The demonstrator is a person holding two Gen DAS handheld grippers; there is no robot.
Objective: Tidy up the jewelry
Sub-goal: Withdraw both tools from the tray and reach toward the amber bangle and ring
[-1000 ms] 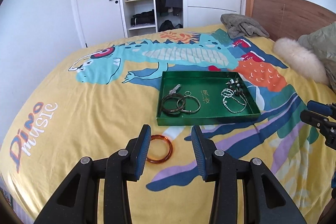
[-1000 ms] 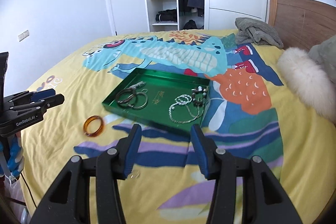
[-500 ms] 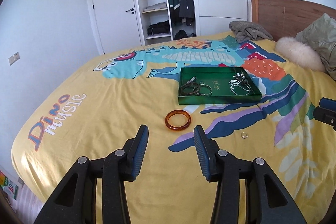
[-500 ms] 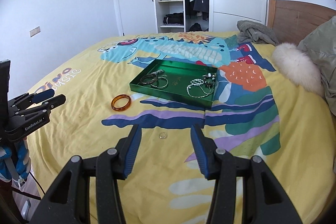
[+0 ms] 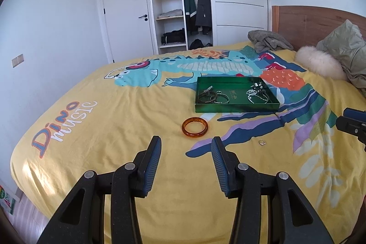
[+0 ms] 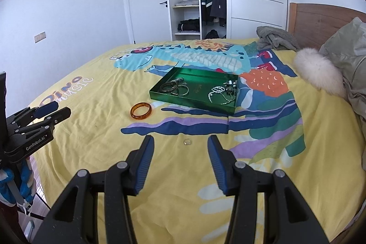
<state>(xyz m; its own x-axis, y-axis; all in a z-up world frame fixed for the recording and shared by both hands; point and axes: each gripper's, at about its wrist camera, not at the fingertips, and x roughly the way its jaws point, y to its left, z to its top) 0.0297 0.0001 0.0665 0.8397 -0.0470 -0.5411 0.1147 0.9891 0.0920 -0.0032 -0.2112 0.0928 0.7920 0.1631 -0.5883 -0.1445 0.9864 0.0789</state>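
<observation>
in the left wrist view, the left gripper is seen spread apart and empty above the yellow bedspread, with the amber bangle lying just beyond it, before the green tray. in the right wrist view, the right gripper is likewise held apart with nothing gripped, a small ring lying on the bedspread between its fingers.

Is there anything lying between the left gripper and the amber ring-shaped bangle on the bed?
Nothing visible. Only bare yellow bedcover lies between the open left gripper and the amber bangle.

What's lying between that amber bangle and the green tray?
Nothing: in the left wrist view only bare yellow bedspread separates the amber bangle from the green tray.
</observation>
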